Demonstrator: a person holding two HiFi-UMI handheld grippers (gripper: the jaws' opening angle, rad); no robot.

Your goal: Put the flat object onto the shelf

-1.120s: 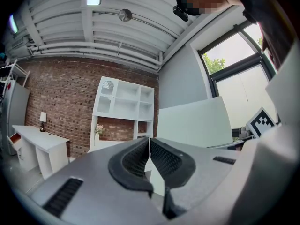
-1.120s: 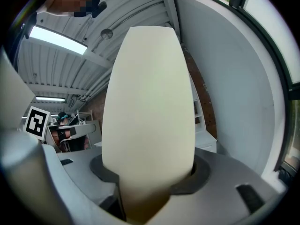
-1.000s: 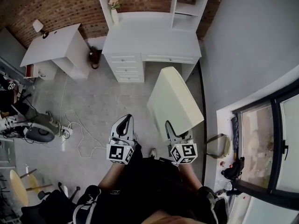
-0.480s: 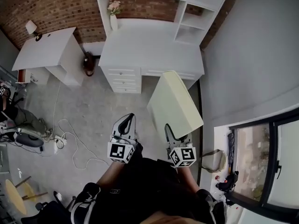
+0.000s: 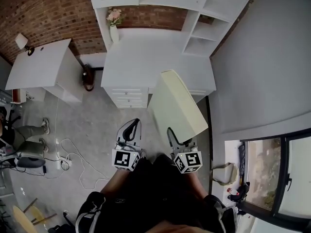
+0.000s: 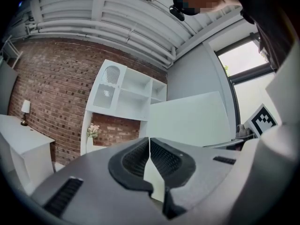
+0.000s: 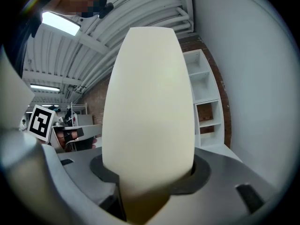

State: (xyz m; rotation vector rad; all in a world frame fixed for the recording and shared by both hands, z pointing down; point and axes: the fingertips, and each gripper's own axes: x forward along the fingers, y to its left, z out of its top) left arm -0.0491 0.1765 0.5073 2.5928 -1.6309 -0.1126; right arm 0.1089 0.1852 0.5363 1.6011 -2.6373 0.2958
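The right hand-held gripper (image 5: 172,135) grasps the flat cream board (image 5: 177,106), which juts ahead of it; the left hand-held gripper (image 5: 130,130) alongside is clenched and empty. The carry looks in hand. Next, the board needs raising past the white worktop (image 5: 146,52) onto the white shelf (image 5: 206,30) beyond.

Bright, even daylight; shadows soft. Dark-framed window (image 6: 243,60) blows out white in left gripper view. Ceiling strip light (image 7: 61,23) glares. Fisheye bending at all edges; gripper views' corners vignetted black. Cream flat rectangular panel (image 7: 150,102) blurred nearest the lens.
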